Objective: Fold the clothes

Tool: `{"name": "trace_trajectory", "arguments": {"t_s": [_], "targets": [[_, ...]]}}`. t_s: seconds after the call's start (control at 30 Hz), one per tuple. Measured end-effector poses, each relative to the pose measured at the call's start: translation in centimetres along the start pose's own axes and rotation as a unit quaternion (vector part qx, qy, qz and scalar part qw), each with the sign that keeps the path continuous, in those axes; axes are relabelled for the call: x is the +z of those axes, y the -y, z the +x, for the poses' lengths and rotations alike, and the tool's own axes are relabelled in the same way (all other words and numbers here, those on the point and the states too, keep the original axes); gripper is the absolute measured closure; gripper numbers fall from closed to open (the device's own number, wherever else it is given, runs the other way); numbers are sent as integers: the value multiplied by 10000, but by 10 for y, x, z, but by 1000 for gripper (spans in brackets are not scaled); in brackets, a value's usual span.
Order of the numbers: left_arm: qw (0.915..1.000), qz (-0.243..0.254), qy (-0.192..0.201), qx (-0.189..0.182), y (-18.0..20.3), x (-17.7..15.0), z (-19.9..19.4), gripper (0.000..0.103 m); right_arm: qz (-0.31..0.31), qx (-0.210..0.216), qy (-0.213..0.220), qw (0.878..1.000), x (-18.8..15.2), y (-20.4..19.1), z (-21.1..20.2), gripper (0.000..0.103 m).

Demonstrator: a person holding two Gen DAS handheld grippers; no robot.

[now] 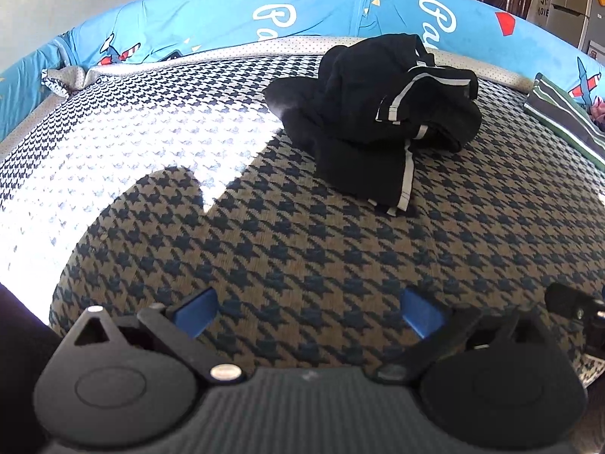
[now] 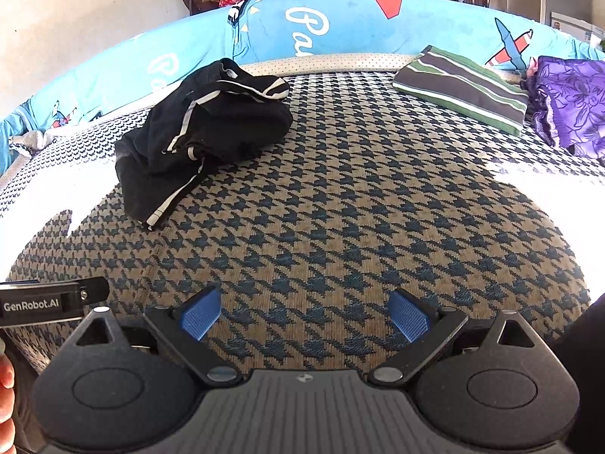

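Observation:
A crumpled black garment with white side stripes [image 1: 382, 113] lies in a heap on the houndstooth bed cover [image 1: 302, 257], toward the far side. The right wrist view shows the same black garment [image 2: 204, 132] at the upper left. My left gripper [image 1: 308, 312] hovers open over bare cover, well short of the heap, its blue pads [image 1: 196, 312] wide apart and holding nothing. My right gripper [image 2: 304, 312] is likewise open and empty above the bed cover [image 2: 359, 208], with the garment ahead and to its left. The body of the left gripper [image 2: 45, 302] shows at the right view's left edge.
A folded green, brown and white striped cloth [image 2: 465, 87] and a purple patterned fabric [image 2: 571, 102] lie at the far right. A blue printed bolster [image 1: 227, 19] rims the far edge. Bright sunlight falls on the cover at the left [image 1: 94, 159]. A hand [image 2: 5, 397] shows at the lower left.

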State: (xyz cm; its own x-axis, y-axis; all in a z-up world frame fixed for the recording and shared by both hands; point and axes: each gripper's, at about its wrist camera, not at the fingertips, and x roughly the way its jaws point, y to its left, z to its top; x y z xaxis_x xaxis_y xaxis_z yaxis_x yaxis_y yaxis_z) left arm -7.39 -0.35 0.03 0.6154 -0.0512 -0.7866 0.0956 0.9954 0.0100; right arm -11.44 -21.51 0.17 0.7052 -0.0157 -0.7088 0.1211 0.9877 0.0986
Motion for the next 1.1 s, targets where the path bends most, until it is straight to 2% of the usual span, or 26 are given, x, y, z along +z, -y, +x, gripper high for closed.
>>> {"name": "trace_trajectory", "arguments": {"t_s": [0.1, 0.2, 0.4, 0.6, 0.7, 0.87, 1.1], "targets": [[9999, 1, -98, 97, -1, 0, 8, 0, -119, 0, 60, 9999, 1, -6, 2, 7], [9996, -256, -81, -47, -8, 3, 10, 0, -198, 14, 39, 9998, 2, -9, 5, 7], [9993, -369, 14, -27, -11, 15, 12, 0, 105, 245, -188, 9995, 5, -3, 11, 7], [9991, -411, 131, 17, -13, 35, 15, 0, 122, 321, -295, 9990, 16, -4, 18, 7], [9988, -421, 259, 3, -15, 52, 18, 0, 90, 406, -358, 9985, 26, -6, 24, 7], [9989, -162, 430, 90, -9, 84, 29, 0, 0, 715, -357, 9968, 50, -10, 35, 7], [9983, 85, 580, -73, -8, 130, 47, 0, -393, 1090, -167, 9931, 87, -17, 55, 7]]}}
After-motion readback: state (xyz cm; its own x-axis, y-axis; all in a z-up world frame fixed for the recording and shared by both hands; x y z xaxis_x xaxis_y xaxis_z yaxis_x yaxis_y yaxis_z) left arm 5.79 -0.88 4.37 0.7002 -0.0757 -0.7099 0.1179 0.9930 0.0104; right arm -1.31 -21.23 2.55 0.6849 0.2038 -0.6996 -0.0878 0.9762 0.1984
